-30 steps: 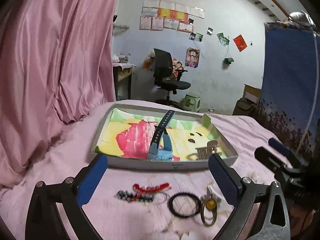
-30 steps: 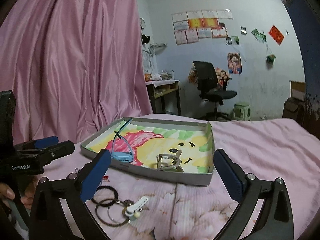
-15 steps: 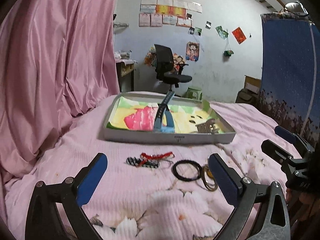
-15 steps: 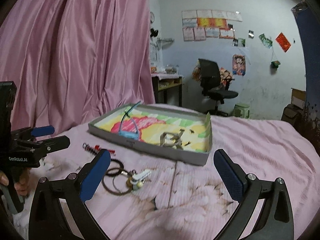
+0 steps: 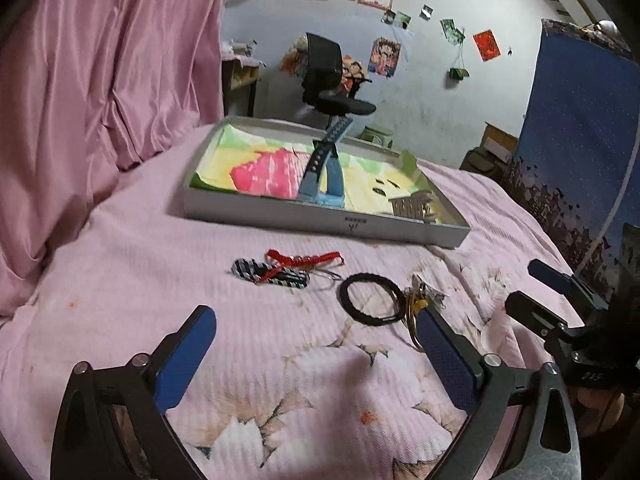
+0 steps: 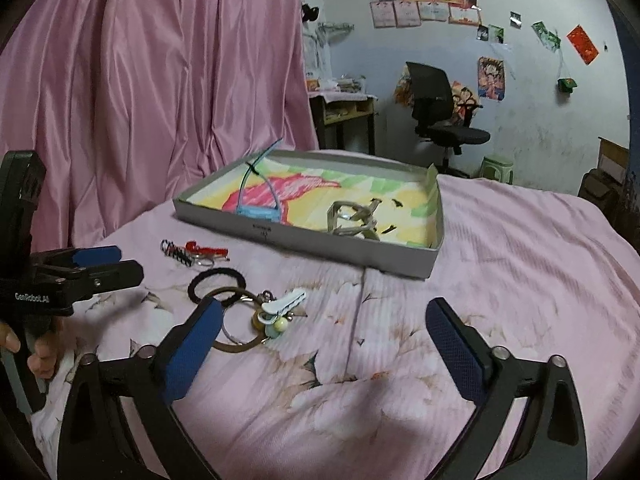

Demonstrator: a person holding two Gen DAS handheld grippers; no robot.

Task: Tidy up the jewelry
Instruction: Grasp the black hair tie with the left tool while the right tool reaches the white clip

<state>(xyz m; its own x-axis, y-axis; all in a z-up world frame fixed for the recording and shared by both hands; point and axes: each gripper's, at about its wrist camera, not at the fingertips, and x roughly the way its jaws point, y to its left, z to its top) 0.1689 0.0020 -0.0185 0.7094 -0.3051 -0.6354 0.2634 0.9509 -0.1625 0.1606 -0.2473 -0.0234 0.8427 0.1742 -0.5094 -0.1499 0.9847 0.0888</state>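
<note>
Since a second ago I have pulled both grippers back from the shallow grey cardboard tray (image 5: 320, 216), which now sits farther off toward the far edge of the pink floral bedspread (image 5: 160, 272). My left gripper (image 5: 316, 350) hangs wide open and empty; the black elastic hair tie (image 5: 370, 298) and thin gold hoop (image 6: 236, 326) lie just ahead of its right finger. The red braided cord (image 5: 304, 258) crosses a black-and-white striped hair clip (image 5: 272, 274) beyond them. My right gripper (image 6: 320, 346) is also wide open and holds nothing; the hoop's white clip and beads (image 6: 280, 308) rest beside its left finger. A blue watch band (image 5: 326, 172) and a silver bracelet (image 6: 352, 218) lie in the tray. Nothing blocks either gripper.
</note>
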